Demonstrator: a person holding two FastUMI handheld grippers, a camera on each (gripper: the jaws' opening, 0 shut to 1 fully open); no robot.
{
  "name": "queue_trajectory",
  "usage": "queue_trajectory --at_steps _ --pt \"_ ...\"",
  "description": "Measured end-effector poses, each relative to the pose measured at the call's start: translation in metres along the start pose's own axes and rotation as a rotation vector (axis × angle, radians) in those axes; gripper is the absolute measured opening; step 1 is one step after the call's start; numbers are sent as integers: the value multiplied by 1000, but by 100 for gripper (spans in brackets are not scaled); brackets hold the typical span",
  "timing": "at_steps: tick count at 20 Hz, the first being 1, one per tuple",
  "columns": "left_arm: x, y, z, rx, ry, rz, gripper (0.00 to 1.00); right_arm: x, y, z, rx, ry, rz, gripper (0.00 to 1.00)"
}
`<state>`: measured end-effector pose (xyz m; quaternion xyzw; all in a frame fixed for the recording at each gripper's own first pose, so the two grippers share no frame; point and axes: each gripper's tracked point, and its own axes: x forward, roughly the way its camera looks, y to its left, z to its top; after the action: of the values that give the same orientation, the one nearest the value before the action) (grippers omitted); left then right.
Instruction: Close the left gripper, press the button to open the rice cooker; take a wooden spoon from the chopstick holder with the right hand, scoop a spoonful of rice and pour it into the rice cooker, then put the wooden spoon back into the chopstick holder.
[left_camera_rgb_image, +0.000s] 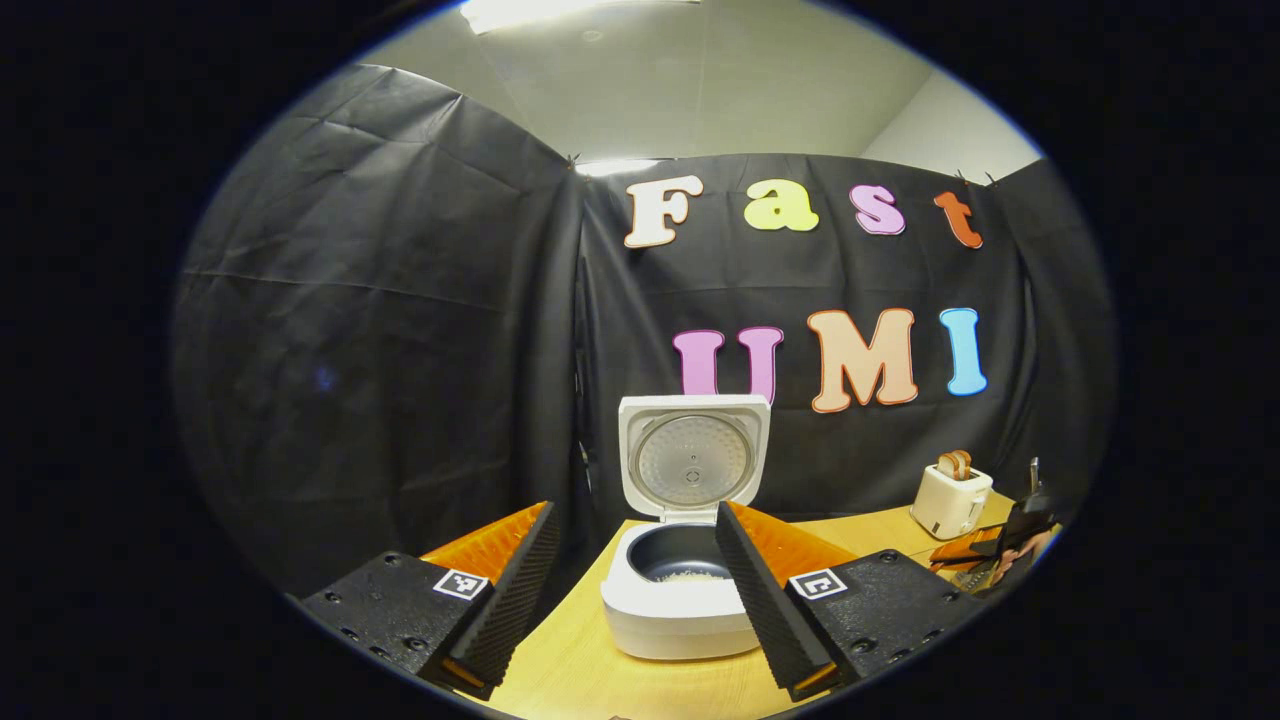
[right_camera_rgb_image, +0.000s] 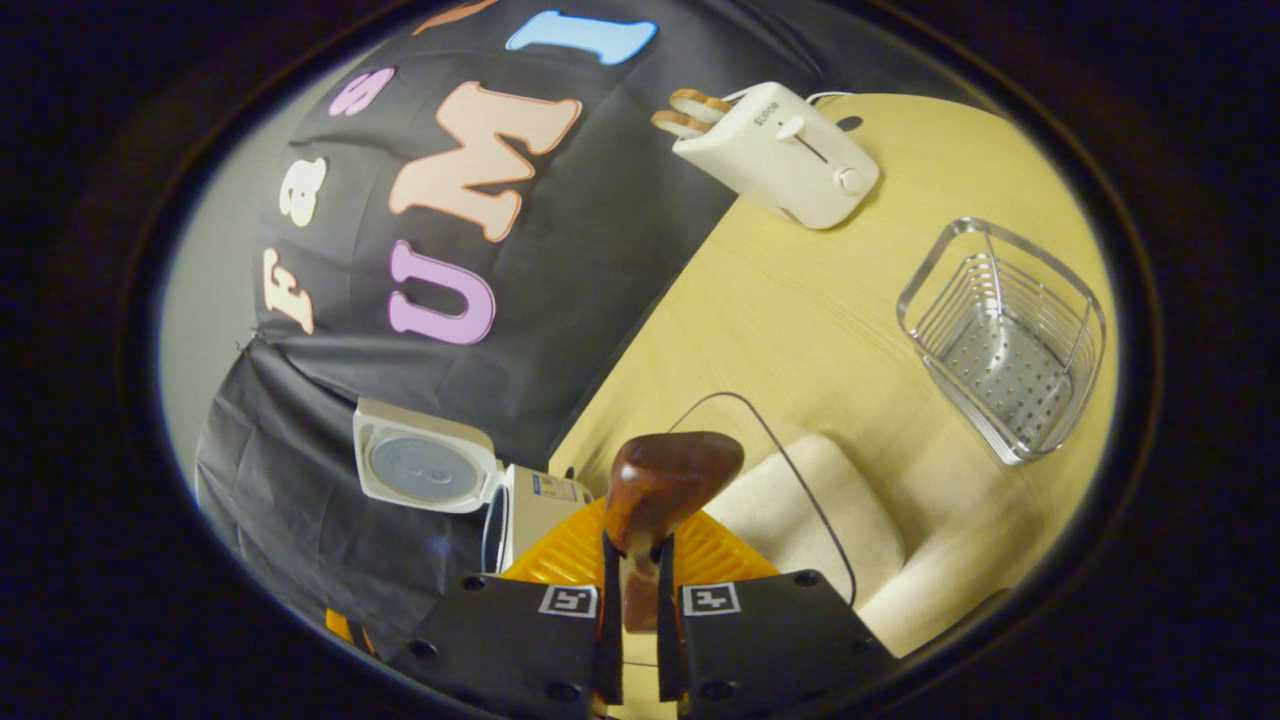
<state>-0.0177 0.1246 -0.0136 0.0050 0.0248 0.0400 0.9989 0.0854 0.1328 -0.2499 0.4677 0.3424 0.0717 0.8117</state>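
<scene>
The white rice cooker (left_camera_rgb_image: 680, 610) stands with its lid (left_camera_rgb_image: 692, 455) raised, and a little rice lies in the dark inner pot (left_camera_rgb_image: 675, 560). My left gripper (left_camera_rgb_image: 632, 520) hovers in front of it, open, fingers wide apart and holding nothing. My right gripper (right_camera_rgb_image: 637, 560) is shut on the handle of the wooden spoon (right_camera_rgb_image: 670, 478). The spoon's bowl hangs over a clear container of white rice (right_camera_rgb_image: 800, 515); I cannot tell whether the bowl holds rice. The metal wire chopstick holder (right_camera_rgb_image: 1010, 340) stands beyond on the table, with nothing in it. The rice cooker (right_camera_rgb_image: 430, 468) sits to the left of the spoon.
A white toaster (right_camera_rgb_image: 780, 150) with bread slices stands at the back of the wooden table (right_camera_rgb_image: 800, 300), against the black cloth wall. From the left gripper view, the toaster (left_camera_rgb_image: 950, 497) is at the right, and the other gripper with a hand (left_camera_rgb_image: 1010, 545) is just in front of it.
</scene>
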Motion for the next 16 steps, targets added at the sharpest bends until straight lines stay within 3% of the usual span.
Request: queue_trajectory --at_steps 8,16 --pt "4 -5 -6 -21 10 -12 93 -4 34 17 151 -6 80 17" --pt "5 14 -13 -33 17 6 92 7 114 12 103 1 185 17"
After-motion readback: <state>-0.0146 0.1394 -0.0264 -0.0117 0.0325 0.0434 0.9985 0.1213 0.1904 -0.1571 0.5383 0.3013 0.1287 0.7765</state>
